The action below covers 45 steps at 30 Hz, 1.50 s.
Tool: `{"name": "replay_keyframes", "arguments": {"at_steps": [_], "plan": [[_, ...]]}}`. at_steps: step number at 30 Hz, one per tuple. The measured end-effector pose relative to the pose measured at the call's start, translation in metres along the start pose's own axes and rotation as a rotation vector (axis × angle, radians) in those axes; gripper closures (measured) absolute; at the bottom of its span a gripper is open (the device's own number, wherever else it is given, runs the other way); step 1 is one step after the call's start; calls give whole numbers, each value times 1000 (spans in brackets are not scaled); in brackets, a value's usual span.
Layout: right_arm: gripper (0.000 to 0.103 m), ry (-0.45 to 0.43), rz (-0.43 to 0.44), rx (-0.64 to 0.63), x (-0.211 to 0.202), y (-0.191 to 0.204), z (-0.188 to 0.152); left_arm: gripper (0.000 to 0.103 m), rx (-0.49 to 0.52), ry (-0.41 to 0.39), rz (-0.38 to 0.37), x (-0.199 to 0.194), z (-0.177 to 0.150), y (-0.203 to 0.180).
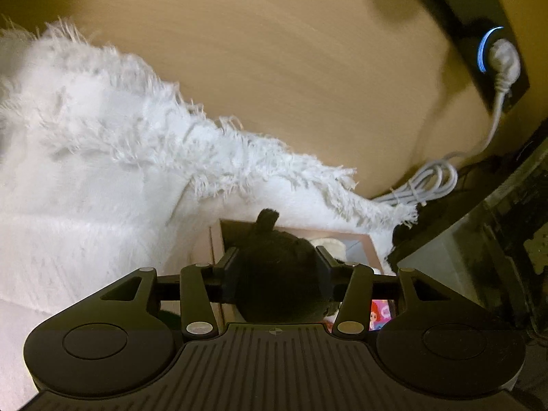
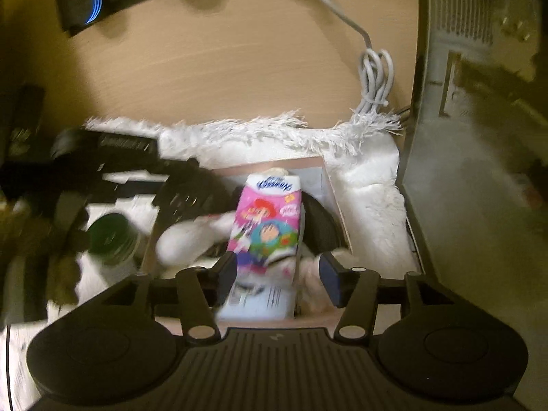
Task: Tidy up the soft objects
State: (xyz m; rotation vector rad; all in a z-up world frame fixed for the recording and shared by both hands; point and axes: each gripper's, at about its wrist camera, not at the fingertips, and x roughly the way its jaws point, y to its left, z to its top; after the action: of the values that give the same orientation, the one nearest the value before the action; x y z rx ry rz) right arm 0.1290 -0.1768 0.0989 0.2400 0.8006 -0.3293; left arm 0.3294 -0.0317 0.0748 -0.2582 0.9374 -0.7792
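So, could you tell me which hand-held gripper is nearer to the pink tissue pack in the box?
Right. The right hand-held gripper has the pink tissue pack between its open fingers; the left hand-held gripper sits farther off, around a black plush toy.

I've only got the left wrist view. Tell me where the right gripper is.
Observer: The right gripper hangs over the box, its fingers apart.
Operator: Say what is under it.
Observer: A pink cartoon packet lies in the box, its near end between the fingers.
Operator: Report anything beside it.
Observer: A white plush toy lies in the box left of the packet, blurred.
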Motion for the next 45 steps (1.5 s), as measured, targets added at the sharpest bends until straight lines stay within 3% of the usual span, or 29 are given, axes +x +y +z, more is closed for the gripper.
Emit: {"name": "replay_keyframes", "arguments": {"at_steps": [7, 9, 13, 16, 19, 22, 24, 27, 29, 30, 33, 37, 41, 45], "plan": [[43, 6, -22, -208, -20, 20, -34, 54, 57, -39, 25, -39, -19, -16], [43, 5, 20, -213, -21, 15, -41, 54, 66, -98, 50, -62, -33, -21], [42, 37, 175, -192, -14, 4, -59, 54, 21, -241, 144, -115, -89, -28], [40, 82, 255, -201, -1, 2, -72, 54, 0, -303, 280, -138, -152, -35], [40, 119, 325, -244, 11, 5, -86, 54, 12, -278, 447, -138, -209, -41], [39, 159, 357, -281, 23, 10, -97, 54, -1, -220, 516, -128, -253, -44], [30, 141, 386, -324, 26, 15, -104, 54, -34, -207, 553, -120, -272, -46], [23, 84, 359, -436, 25, 23, -118, 54, 30, -236, 624, -117, -287, -59], [4, 44, 321, -477, 25, 25, -125, 54, 49, -242, 667, -113, -294, -66], [2, 42, 291, -469, 27, 25, -125, 54, 42, -248, 684, -112, -296, -68], [0, 78, 292, -404, 35, 13, -118, 54, 9, -261, 724, -111, -300, -75], [0, 64, 313, -430, 33, 5, -119, 54, 5, -279, 762, -102, -302, -81], [0, -20, 335, -421, 27, -3, -131, 54, -15, -295, 791, -100, -306, -87], [0, -43, 334, -409, 26, -4, -133, 54, -36, -303, 809, -100, -307, -89]]}}
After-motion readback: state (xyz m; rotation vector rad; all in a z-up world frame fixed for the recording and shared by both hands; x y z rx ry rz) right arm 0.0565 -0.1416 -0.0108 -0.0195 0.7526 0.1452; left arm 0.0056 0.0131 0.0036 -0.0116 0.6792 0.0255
